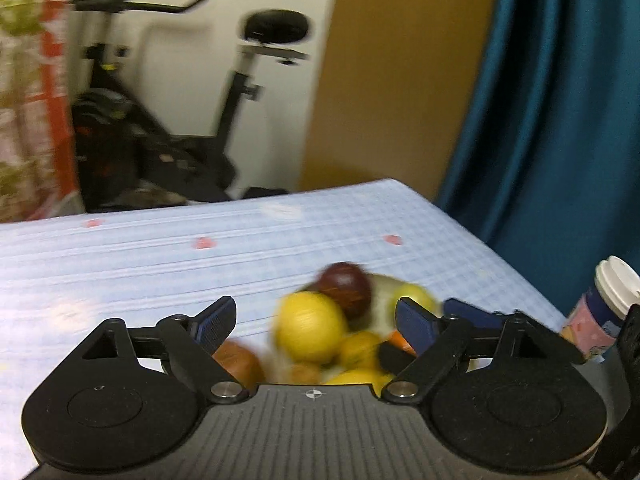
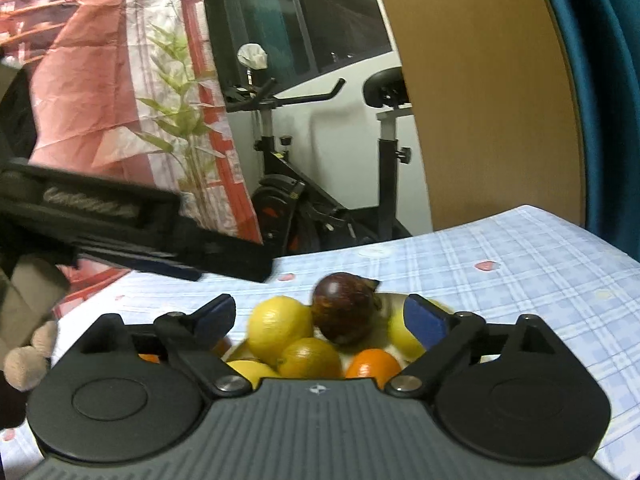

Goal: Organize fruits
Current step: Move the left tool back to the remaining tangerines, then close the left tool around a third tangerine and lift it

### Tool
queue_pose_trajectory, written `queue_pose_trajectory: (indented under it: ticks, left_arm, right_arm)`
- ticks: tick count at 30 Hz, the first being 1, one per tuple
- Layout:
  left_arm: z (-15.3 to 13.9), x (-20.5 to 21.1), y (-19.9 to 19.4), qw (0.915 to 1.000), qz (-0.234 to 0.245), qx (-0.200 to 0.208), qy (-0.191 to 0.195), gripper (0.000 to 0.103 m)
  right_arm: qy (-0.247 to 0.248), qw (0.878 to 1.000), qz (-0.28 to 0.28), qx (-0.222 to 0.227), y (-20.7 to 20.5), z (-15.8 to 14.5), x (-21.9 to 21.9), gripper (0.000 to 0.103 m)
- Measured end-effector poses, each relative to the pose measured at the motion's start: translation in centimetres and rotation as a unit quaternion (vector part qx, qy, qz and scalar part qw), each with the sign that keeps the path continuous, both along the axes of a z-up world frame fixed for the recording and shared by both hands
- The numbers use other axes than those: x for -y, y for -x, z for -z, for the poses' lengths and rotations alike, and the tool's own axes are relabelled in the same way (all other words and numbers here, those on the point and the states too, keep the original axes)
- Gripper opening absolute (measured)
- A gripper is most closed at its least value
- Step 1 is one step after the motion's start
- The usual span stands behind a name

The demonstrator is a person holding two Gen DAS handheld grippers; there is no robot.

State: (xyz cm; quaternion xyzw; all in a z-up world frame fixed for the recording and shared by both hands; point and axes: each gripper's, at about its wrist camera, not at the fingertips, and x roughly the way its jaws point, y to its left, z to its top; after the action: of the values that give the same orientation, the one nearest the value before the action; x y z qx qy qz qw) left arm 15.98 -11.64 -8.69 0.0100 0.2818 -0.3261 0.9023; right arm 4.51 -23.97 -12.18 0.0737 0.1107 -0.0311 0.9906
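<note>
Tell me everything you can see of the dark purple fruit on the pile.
The dark purple fruit is round, with a glossy maroon skin mottled with lighter brown flecks. It sits on top of the heap, resting against the large yellow fruit and a smaller orange-yellow one below it. No gripper touches it. The left wrist view shows it blurred.

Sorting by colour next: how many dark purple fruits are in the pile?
1. The dark purple fruit sits on top of the pile, behind the yellow fruit. Others may be hidden beneath.
</note>
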Motion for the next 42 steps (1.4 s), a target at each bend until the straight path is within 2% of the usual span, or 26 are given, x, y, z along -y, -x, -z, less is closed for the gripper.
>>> queue_pose_trajectory:
  ticks: [4, 9, 11, 15, 19, 24, 27, 30, 36, 38, 42]
  left_arm:
    - [-0.3, -5.6, 0.8, 0.9966, -0.083, 0.007, -0.002, 0.089]
    - [-0.6, -11.4, 1.4, 0.9835, -0.178, 0.023, -0.026, 0.089]
    - [-0.5, -13.0, 1.5, 0.9785, -0.202, 0.026, -0.031, 0.089]
    - [-0.4, -15.6, 0.9, 0.9742, -0.225, 0.015, -0.016, 0.089]
    - [0.1, -17.2, 1.0, 0.9752, -0.221, 0.001, 0.003, 0.089]
    - [2.2, -17.0, 1.7, 0.9839, -0.177, -0.018, 0.014, 0.088]
    - [3.5, -16.7, 2.0, 0.9885, -0.142, -0.04, 0.031, 0.088]
    - [4.7, -16.2, 2.0, 0.9903, -0.124, -0.055, 0.028, 0.086]
    - [6.1, -16.8, 1.0, 0.9869, -0.118, -0.095, 0.055, 0.073]
    - [6.4, -17.2, 0.8, 0.9848, -0.122, -0.104, 0.067, 0.061]
    - [6.8, -17.1, 0.3, 0.9842, -0.118, -0.111, 0.072, 0.059]
  right_arm:
    - [0.002, 1.0, -0.024, 0.002, -0.1, -0.4, -1.6, 0.094]
    - [0.015, 0.998, -0.052, -0.007, -0.6, -0.8, -4.1, 0.094]
    - [0.016, 0.998, -0.065, -0.017, -0.8, -0.6, -5.1, 0.094]
    - [0.026, 0.995, -0.086, -0.05, -1.8, -0.4, -6.8, 0.094]
    - [0.045, 0.99, -0.112, -0.073, -2.1, 0.2, -8.2, 0.094]
    - [0.067, 0.983, -0.139, -0.102, -3.0, 0.7, -10.2, 0.094]
    - [0.07, 0.973, -0.167, -0.142, -4.1, 1.7, -11.5, 0.094]
    - [0.092, 0.964, -0.189, -0.165, -4.7, 2.7, -13.3, 0.093]
    - [0.124, 0.944, -0.239, -0.192, -6.6, 3.4, -16.3, 0.087]
    - [0.134, 0.938, -0.252, -0.197, -7.3, 3.6, -17.5, 0.08]
    - [0.14, 0.93, -0.274, -0.203, -8.5, 4.2, -19.1, 0.071]
